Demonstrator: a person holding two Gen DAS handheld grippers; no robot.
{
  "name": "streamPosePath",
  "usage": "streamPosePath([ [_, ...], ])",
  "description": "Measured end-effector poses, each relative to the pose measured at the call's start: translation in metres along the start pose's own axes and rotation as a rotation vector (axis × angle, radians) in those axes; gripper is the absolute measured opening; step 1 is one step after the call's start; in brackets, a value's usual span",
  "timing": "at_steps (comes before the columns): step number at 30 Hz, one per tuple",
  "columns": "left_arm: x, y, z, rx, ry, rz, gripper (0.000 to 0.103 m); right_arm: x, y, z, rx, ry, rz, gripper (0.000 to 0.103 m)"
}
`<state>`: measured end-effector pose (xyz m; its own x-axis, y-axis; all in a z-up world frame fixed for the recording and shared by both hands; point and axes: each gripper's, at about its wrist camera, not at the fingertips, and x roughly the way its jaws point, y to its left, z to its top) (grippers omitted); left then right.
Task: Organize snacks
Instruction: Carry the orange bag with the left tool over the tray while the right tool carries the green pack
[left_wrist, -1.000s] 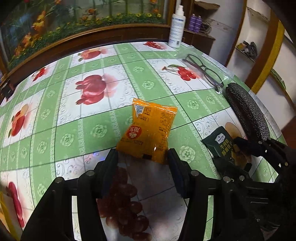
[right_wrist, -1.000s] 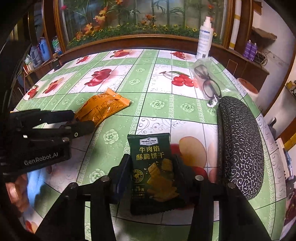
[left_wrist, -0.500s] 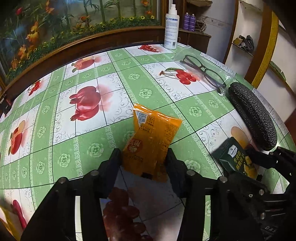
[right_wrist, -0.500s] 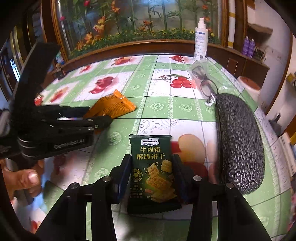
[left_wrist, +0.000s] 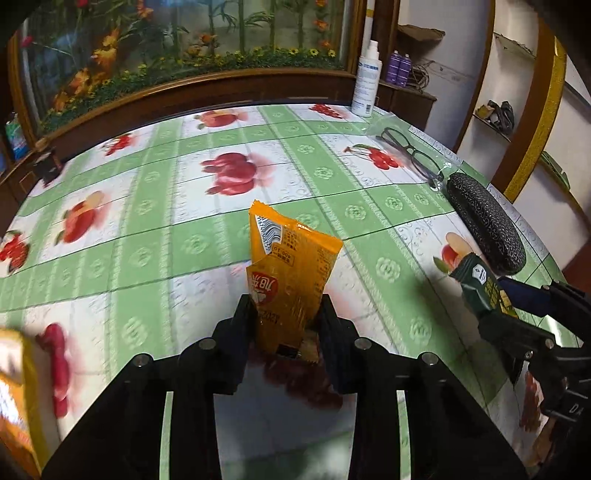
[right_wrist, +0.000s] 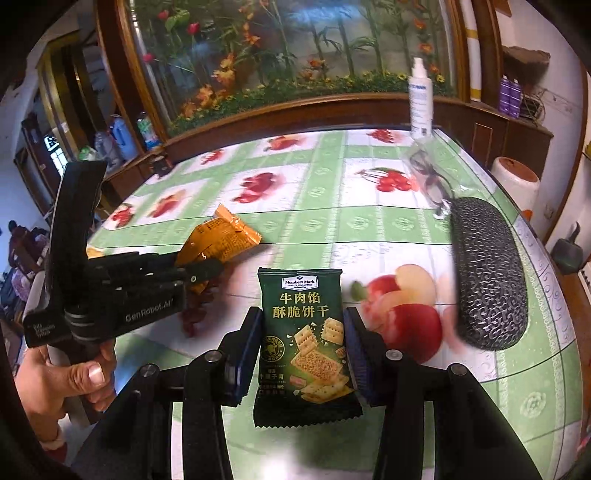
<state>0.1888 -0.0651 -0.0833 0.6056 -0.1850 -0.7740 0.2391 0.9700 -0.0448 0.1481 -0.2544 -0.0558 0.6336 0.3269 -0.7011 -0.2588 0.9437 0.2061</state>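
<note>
In the left wrist view, the left gripper (left_wrist: 288, 317) filled the lower centre of the frame, its jaws clenched on the lower end of the orange packet (left_wrist: 290, 273). The jaws had just been closing, and the packet was pinched between them, standing up from the desk (left_wrist: 177, 229) with its sealed top edge reaching toward mid-frame. At the right edge the right gripper (left_wrist: 491, 299) was seen from the side, with the green packet (left_wrist: 476, 278) grasped in it. A glasses case (left_wrist: 484, 221) lay beyond it at right, with spectacles (left_wrist: 410, 155) and a spray bottle (left_wrist: 365, 85) further up. A blurred yellow box (left_wrist: 14, 398) sat at the lower left edge; what it was could not be told.

In the right wrist view, the green packet (right_wrist: 304, 343) was held at lower centre, both pads of the right gripper (right_wrist: 301, 347) pressed against its sides; those jaws too had just been closing. At left the left gripper (right_wrist: 207, 269) was carried by a hand (right_wrist: 70, 380), with the orange packet (right_wrist: 218, 243) gripped at its tip. The glasses case (right_wrist: 487, 273) lay at the right of the frame.

The step in hand was judged to be the pickup of both snacks, each apparently raised off the desk. Next, both packets would need to be carried to wherever snacks were being gathered; no such place was clearly shown, though the yellow box was a possible one.
</note>
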Motion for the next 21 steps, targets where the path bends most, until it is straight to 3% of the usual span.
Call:
streamPosePath([
  [15, -0.097, 0.039, -0.059, -0.107, -0.112, 0.154, 0.031, -0.017, 0.073, -0.02, -0.074, 0.001, 0.115, 0.046],
  [21, -0.134, 0.065, -0.082, -0.141, -0.149, 0.254, 0.031, -0.019, 0.119, -0.021, -0.134, 0.004, 0.186, 0.045],
])
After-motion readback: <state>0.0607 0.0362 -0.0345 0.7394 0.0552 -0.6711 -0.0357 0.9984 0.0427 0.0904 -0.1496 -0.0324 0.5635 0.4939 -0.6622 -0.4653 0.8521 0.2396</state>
